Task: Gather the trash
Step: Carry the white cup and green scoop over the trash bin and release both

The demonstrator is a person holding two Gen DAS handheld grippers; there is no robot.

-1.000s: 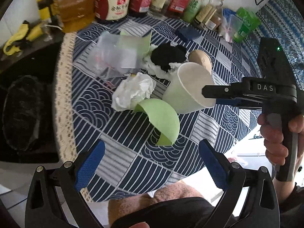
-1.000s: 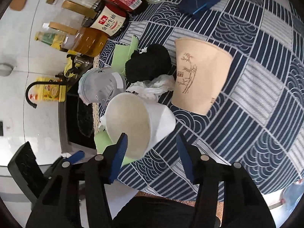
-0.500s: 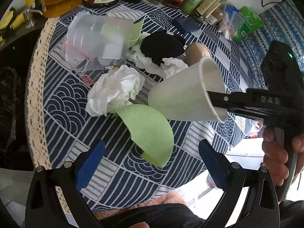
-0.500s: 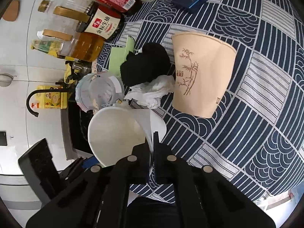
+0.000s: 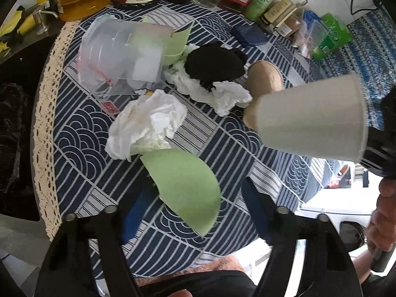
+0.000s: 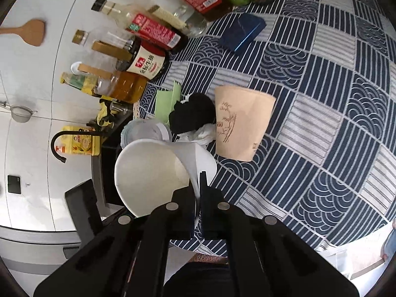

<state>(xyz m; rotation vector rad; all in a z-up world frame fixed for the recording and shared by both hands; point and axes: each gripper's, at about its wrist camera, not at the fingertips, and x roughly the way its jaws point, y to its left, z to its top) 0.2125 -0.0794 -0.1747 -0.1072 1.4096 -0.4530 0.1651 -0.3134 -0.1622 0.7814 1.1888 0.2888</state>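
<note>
My right gripper (image 6: 198, 185) is shut on the rim of a white paper cup (image 6: 151, 170) and holds it lifted above the table; the cup also shows at the right of the left wrist view (image 5: 311, 118). My left gripper (image 5: 195, 205) is open and empty, its fingers either side of a curved green paper piece (image 5: 183, 188). Behind it lie a crumpled white tissue (image 5: 148, 121), a clear plastic cup on its side (image 5: 118, 59), a black wad (image 5: 212, 64) on more tissue, and a tan paper cup (image 6: 240, 126) on its side.
The round table carries a blue patterned cloth (image 6: 321, 128). Sauce and oil bottles (image 6: 146, 64) line its far edge, with a dark blue box (image 6: 242, 34) and a green packet (image 5: 331, 34) near them. A sink with a black tap (image 6: 59, 146) lies beyond the left edge.
My right gripper closed on the white cup's rim and lifted it up and to the right. My left gripper moved forward over the green paper piece.
</note>
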